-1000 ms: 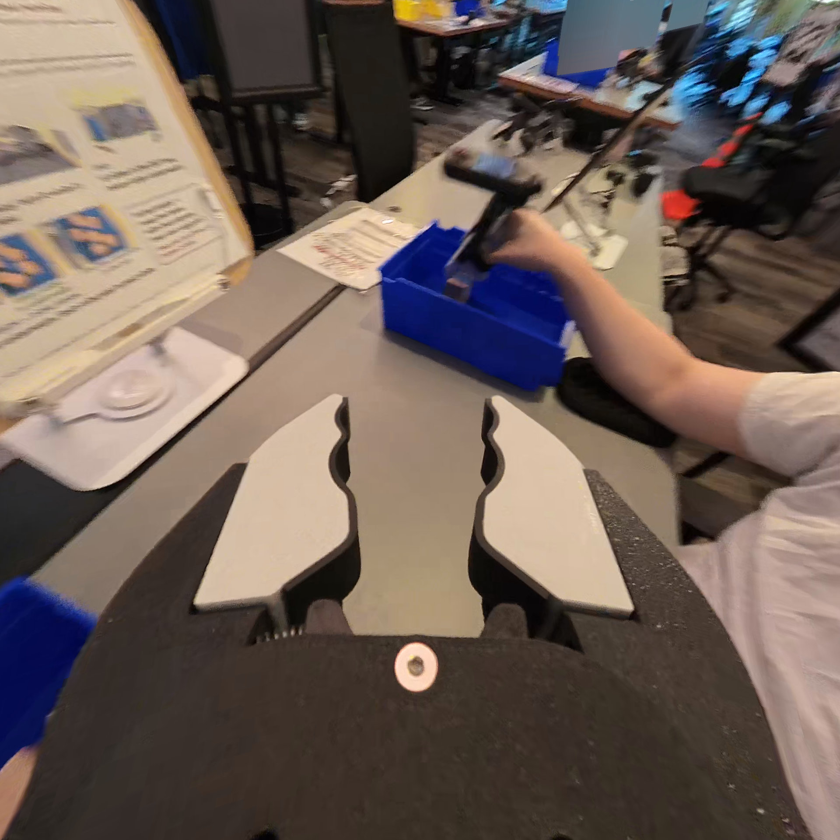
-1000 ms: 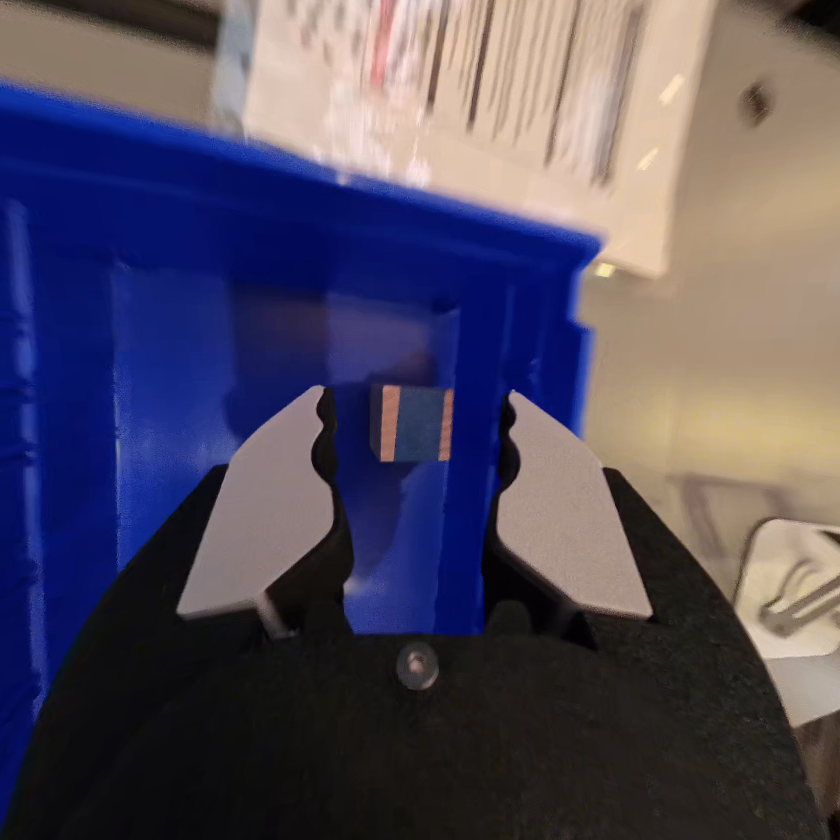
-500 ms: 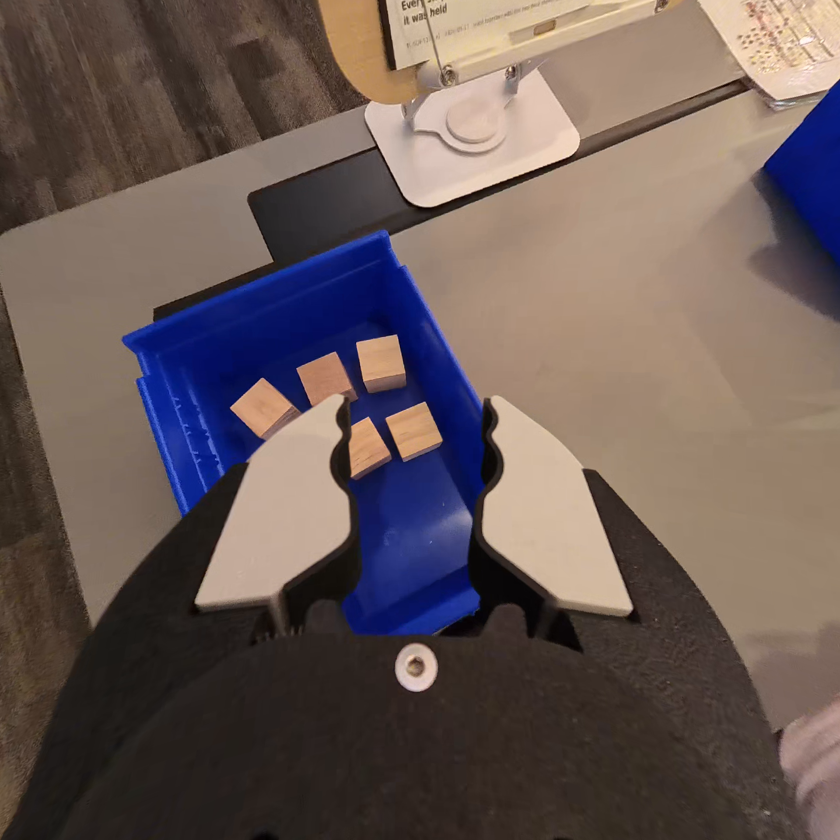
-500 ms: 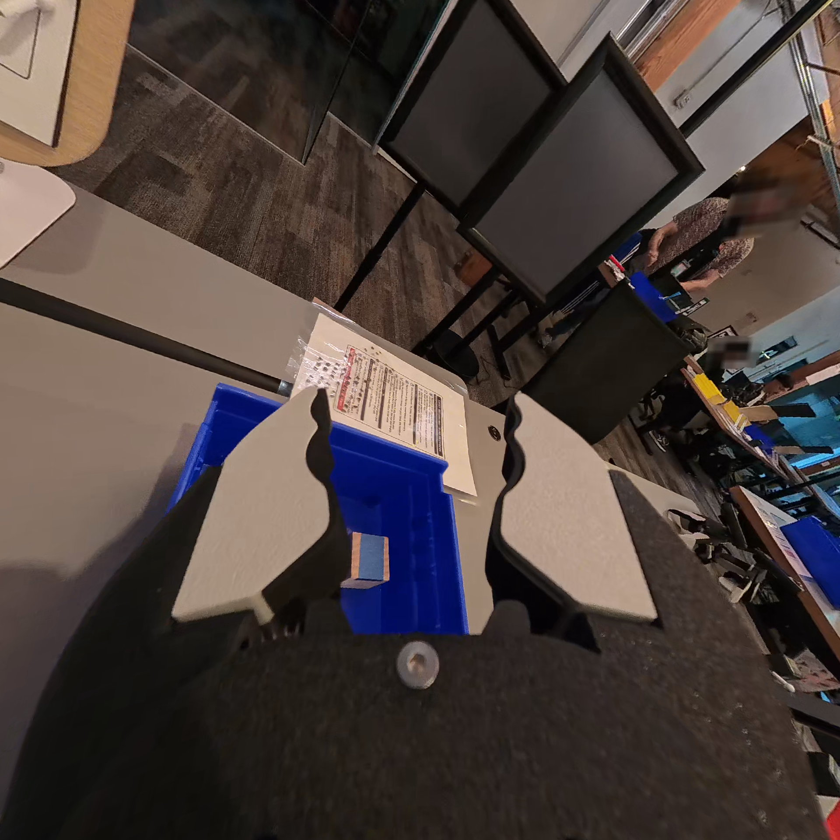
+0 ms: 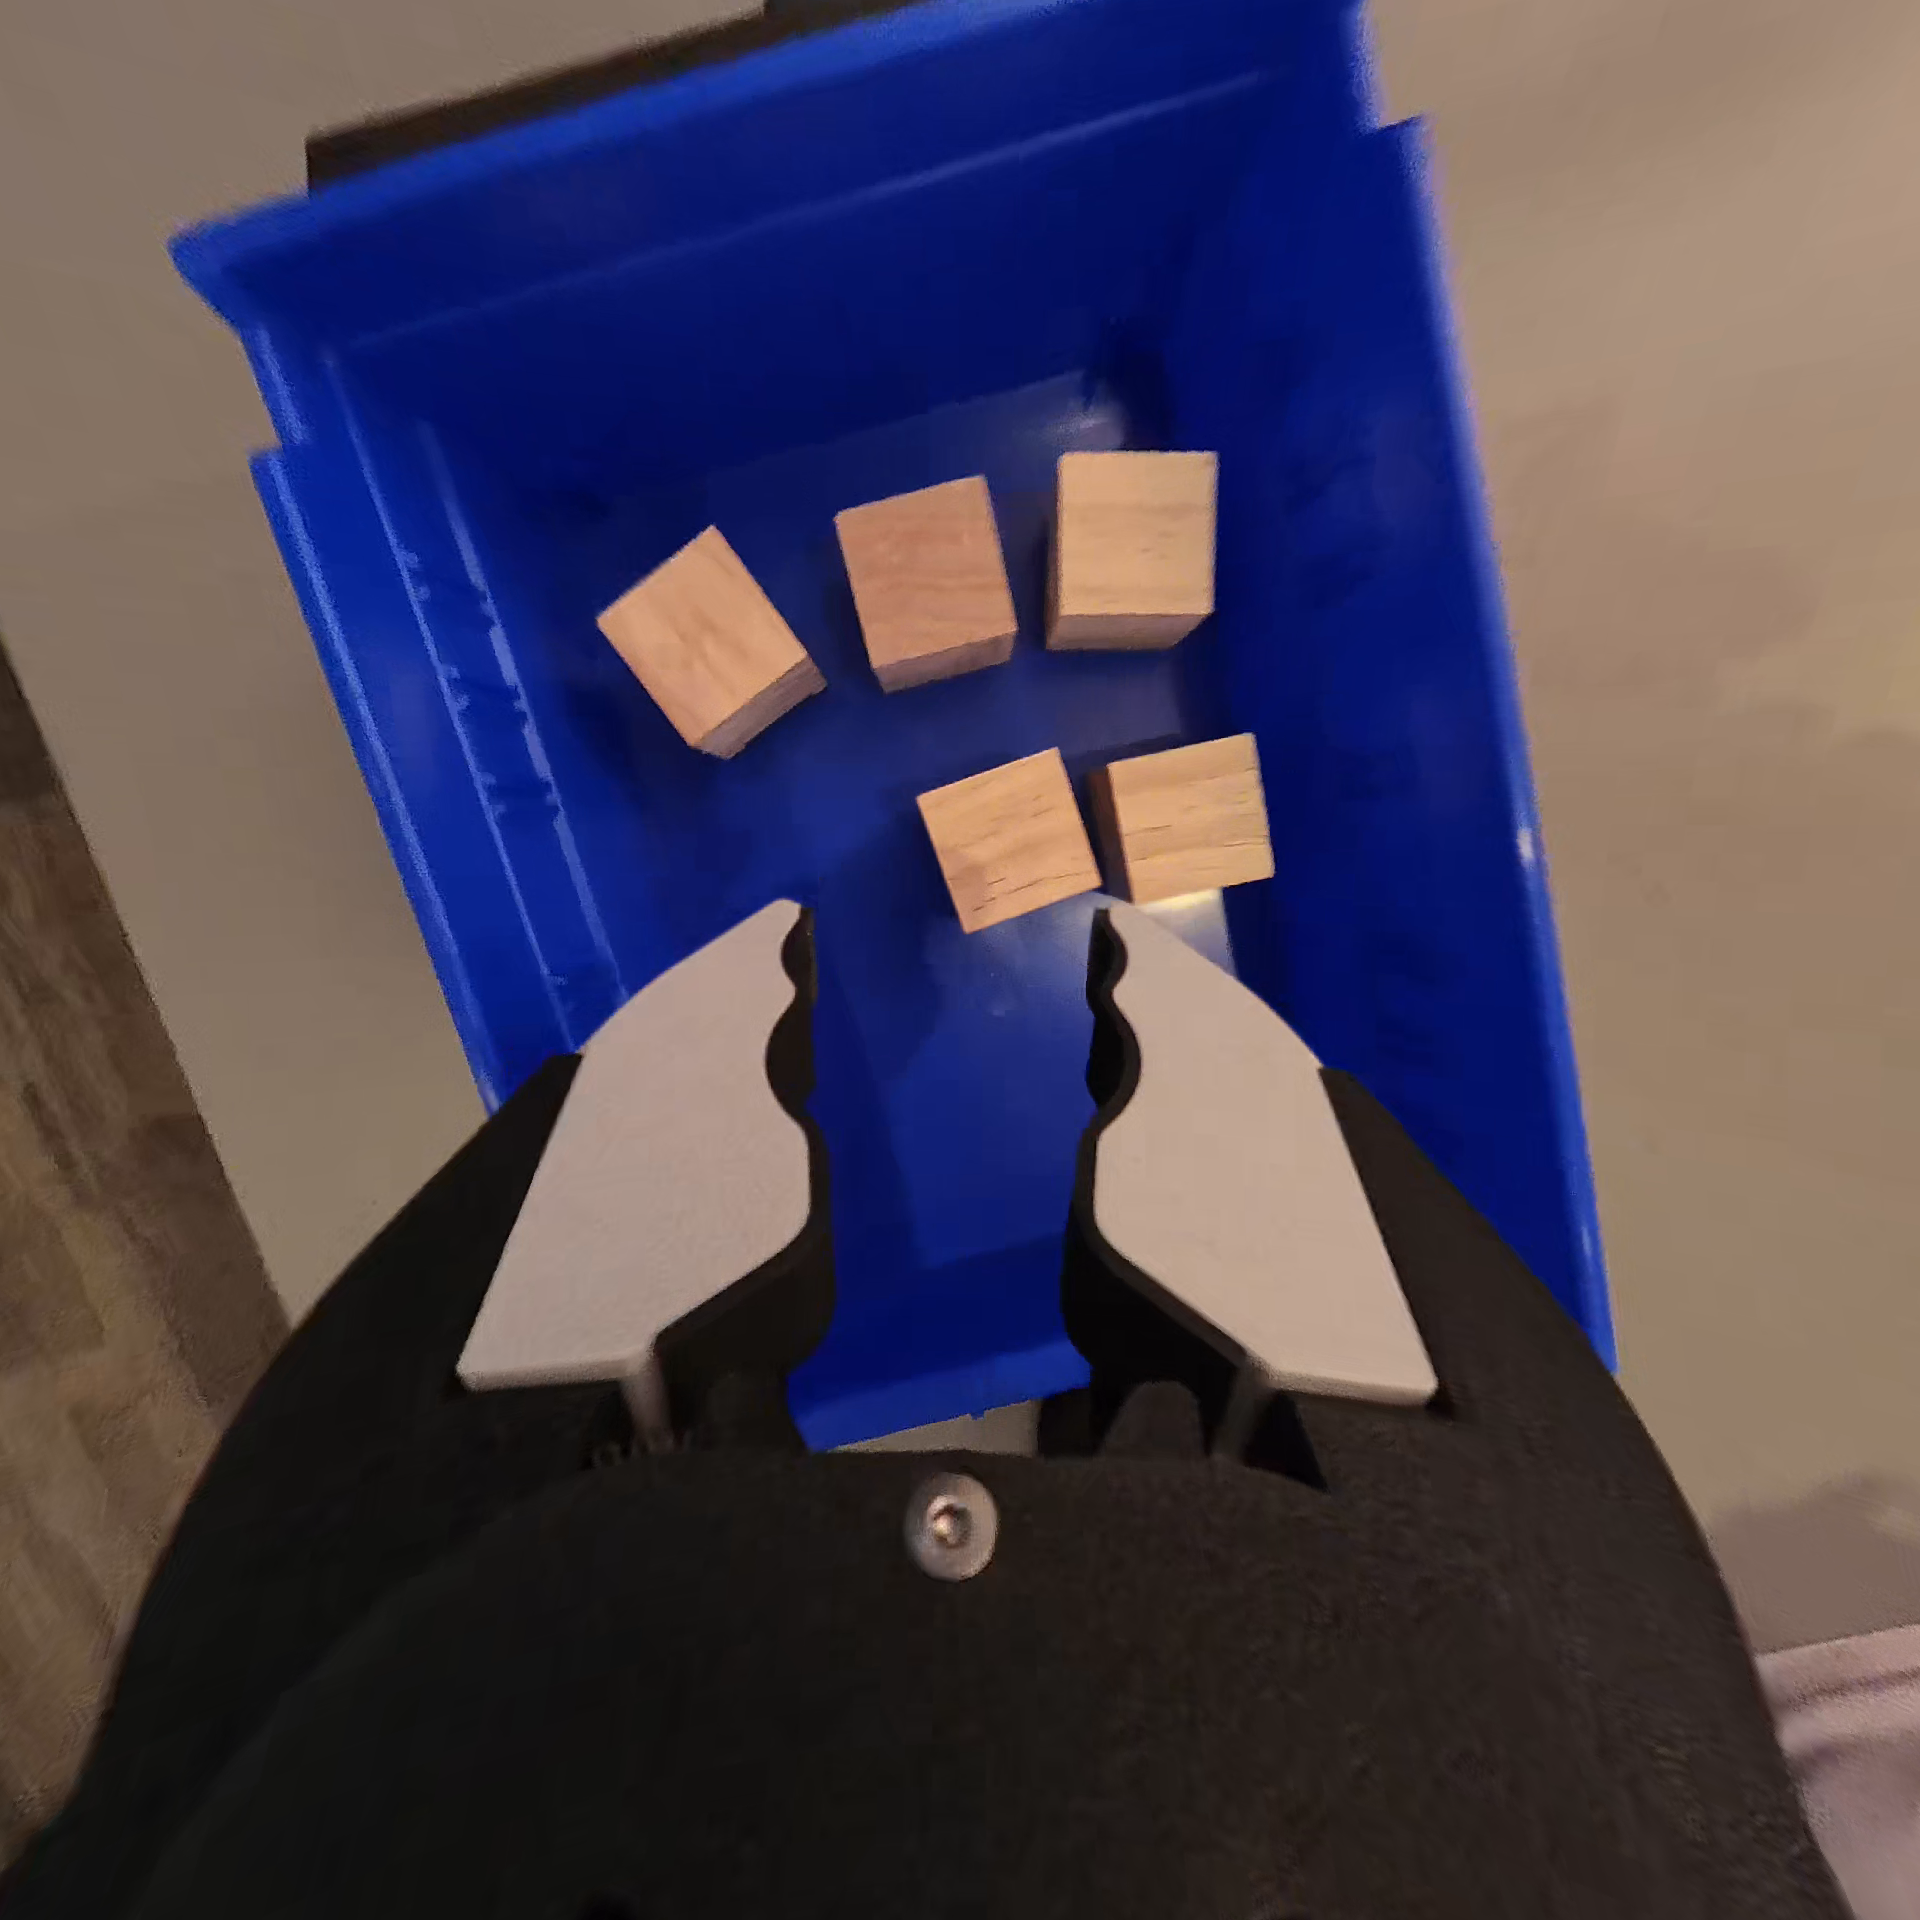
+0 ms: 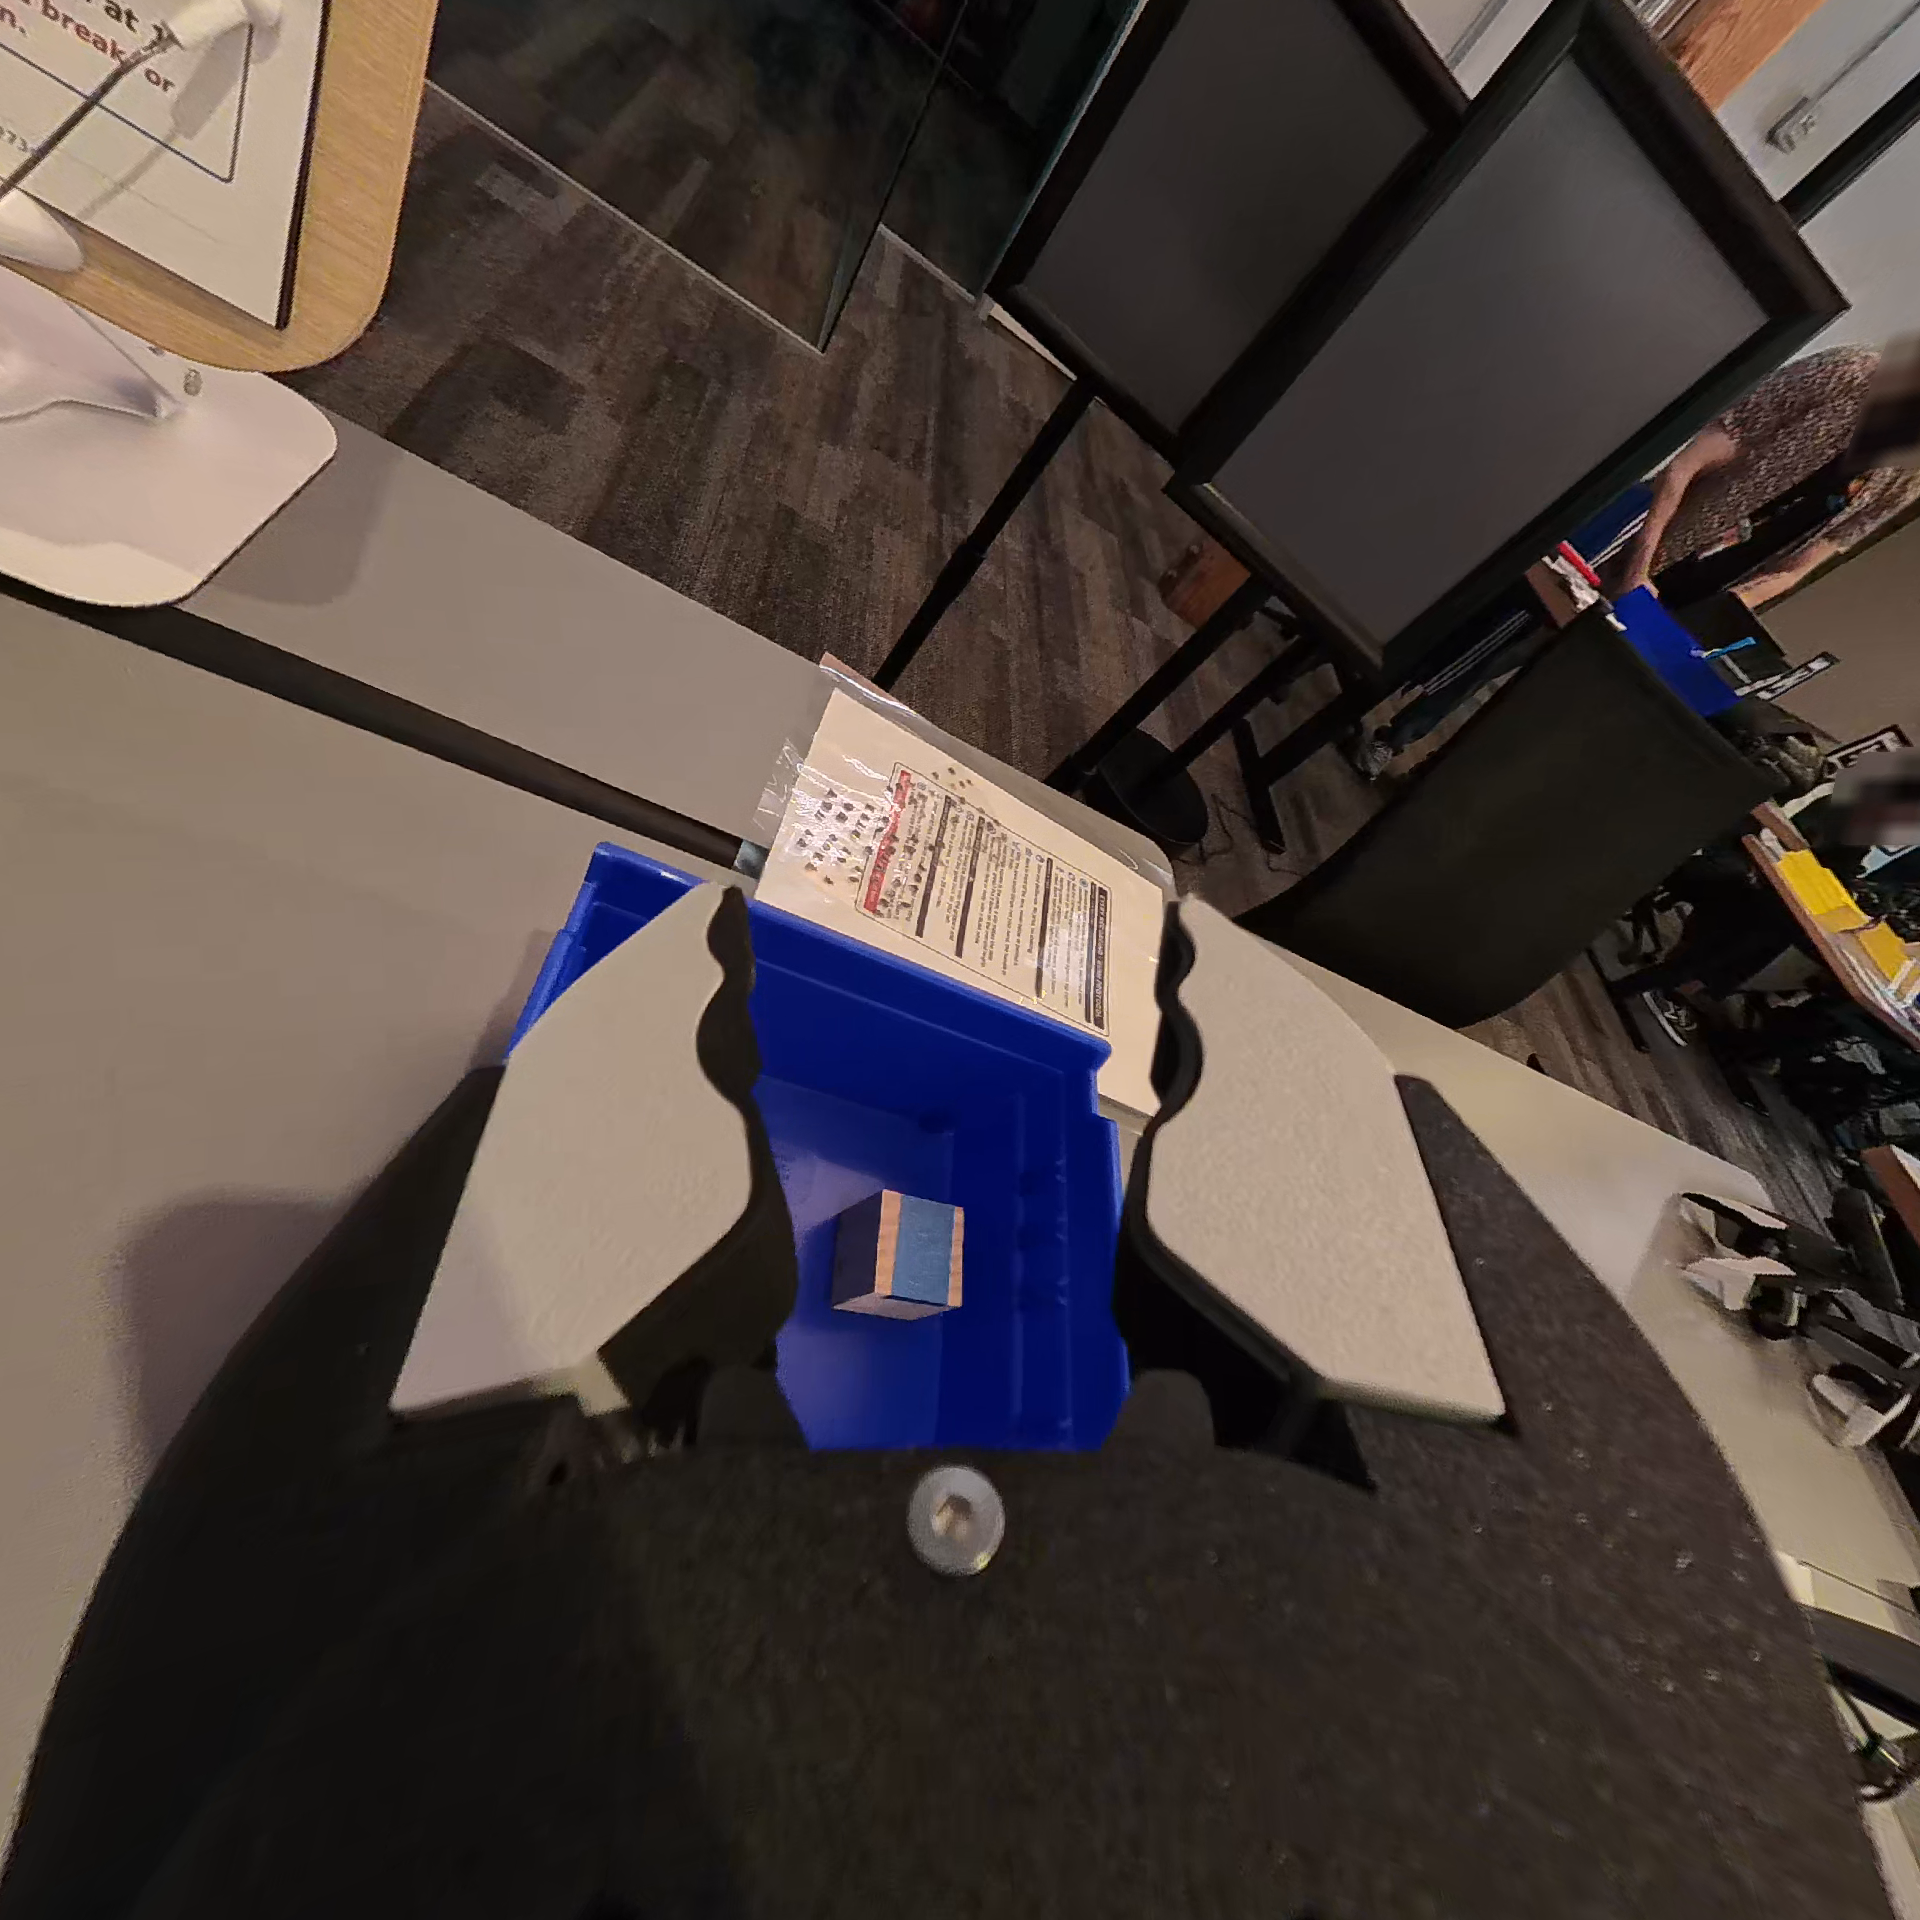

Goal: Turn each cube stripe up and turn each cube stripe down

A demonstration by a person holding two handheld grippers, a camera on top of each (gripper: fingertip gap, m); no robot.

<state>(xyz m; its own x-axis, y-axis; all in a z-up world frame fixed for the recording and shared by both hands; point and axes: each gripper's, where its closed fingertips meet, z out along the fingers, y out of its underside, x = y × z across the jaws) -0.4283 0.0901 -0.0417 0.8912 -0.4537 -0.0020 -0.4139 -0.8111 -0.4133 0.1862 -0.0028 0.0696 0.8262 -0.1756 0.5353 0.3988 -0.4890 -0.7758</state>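
In the left wrist view, several plain wooden cubes lie in a blue bin (image 5: 1382, 727) with no stripe showing; the nearest cube (image 5: 1006, 837) sits just beyond my left gripper (image 5: 948, 914), which is open and empty above the bin. In the right wrist view, one cube (image 6: 902, 1254) with a blue stripe facing up lies alone in a second blue bin (image 6: 914, 1029). My right gripper (image 6: 948, 909) is open and empty, held above that bin.
The bins stand on a grey table (image 6: 208, 883). A laminated sheet (image 6: 966, 904) lies behind the right bin. A white stand (image 6: 125, 499) holding a board is at the far left. Dark panels and chairs stand beyond the table edge.
My left gripper swung from facing the far bin to down over the bin of plain cubes and moved closer. My right gripper let go of the striped cube's bin area and rose away.
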